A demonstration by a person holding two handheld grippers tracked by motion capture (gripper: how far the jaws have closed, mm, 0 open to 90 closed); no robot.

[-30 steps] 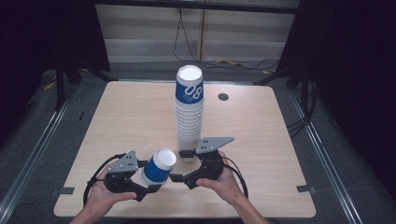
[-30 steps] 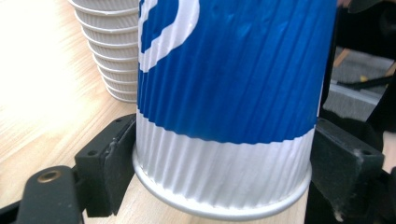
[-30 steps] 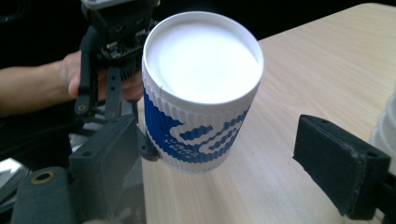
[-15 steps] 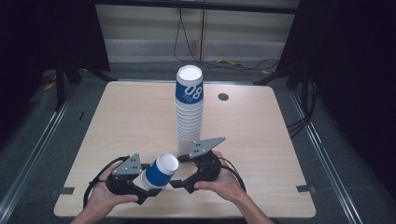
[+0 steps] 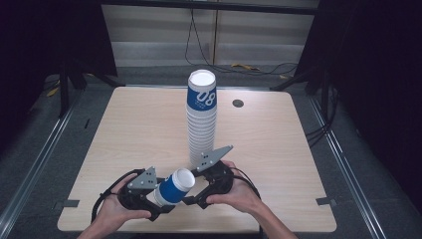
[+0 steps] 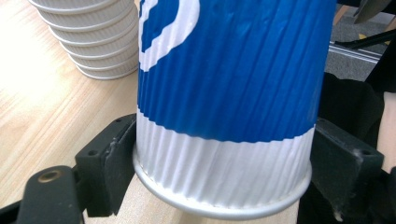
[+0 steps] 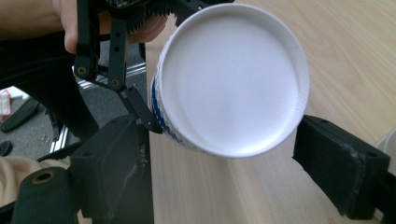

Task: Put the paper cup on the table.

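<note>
A blue and white ribbed paper cup (image 5: 174, 186) (image 6: 229, 93) hangs tilted just above the table's near edge, its white base turned up and to the right. My left gripper (image 5: 163, 198) (image 6: 224, 172) is shut on it near the rim, both jaws pressed to its white band. Facing that base (image 7: 229, 79) from the right, my right gripper (image 5: 193, 198) (image 7: 233, 172) is open, one jaw on each side and a gap on the right. A tall stack of upside-down cups (image 5: 201, 124) stands mid-table just behind the grippers, and its lowest cups (image 6: 93, 42) show close by.
A small black round cap (image 5: 238, 103) sits in the wooden table (image 5: 278, 149) at the back right. Tape marks (image 5: 323, 201) lie near the front corners. Cables run over the dark floor behind the table.
The cup has tipped further over, its base swinging to the right. The right gripper has turned and come in towards that base. Both hands have drawn slightly nearer the front edge.
</note>
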